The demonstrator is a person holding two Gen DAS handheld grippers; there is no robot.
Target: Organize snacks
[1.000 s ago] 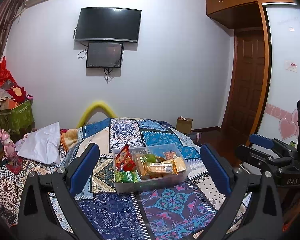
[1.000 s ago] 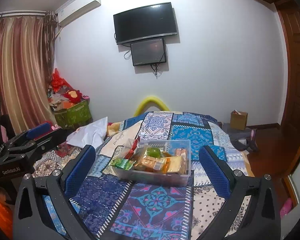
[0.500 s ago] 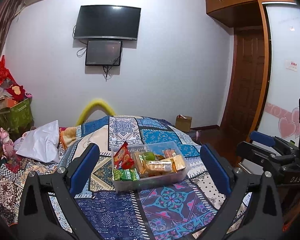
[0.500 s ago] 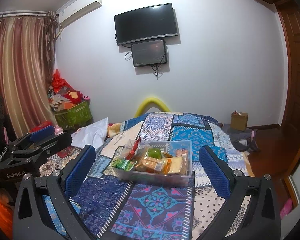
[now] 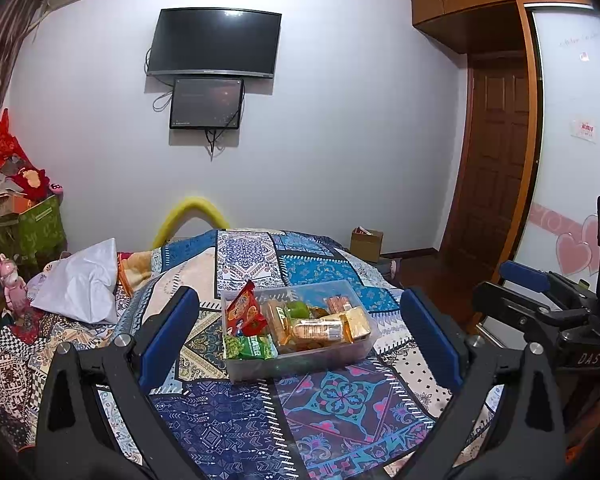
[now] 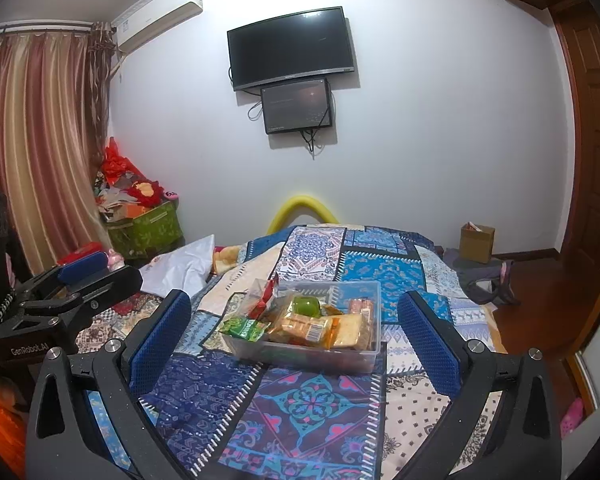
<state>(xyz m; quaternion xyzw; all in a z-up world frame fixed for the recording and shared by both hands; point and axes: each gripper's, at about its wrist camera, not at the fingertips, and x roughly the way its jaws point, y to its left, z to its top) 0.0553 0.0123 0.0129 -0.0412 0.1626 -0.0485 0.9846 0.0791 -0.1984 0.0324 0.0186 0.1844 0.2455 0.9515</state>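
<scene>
Left wrist view, clear bin [image 5: 300, 362] long axis running left-right, slightly skewed

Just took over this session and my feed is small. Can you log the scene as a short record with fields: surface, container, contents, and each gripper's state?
surface: patterned quilt on a bed
container: clear plastic bin, resting on the quilt, no lid seen
contents: red snack bag standing at the bin's left end, green packet below it, green round item, orange-wrapped packs
left gripper: open, holding nothing, short of the bin
right gripper: open, holding nothing, short of the bin
</scene>
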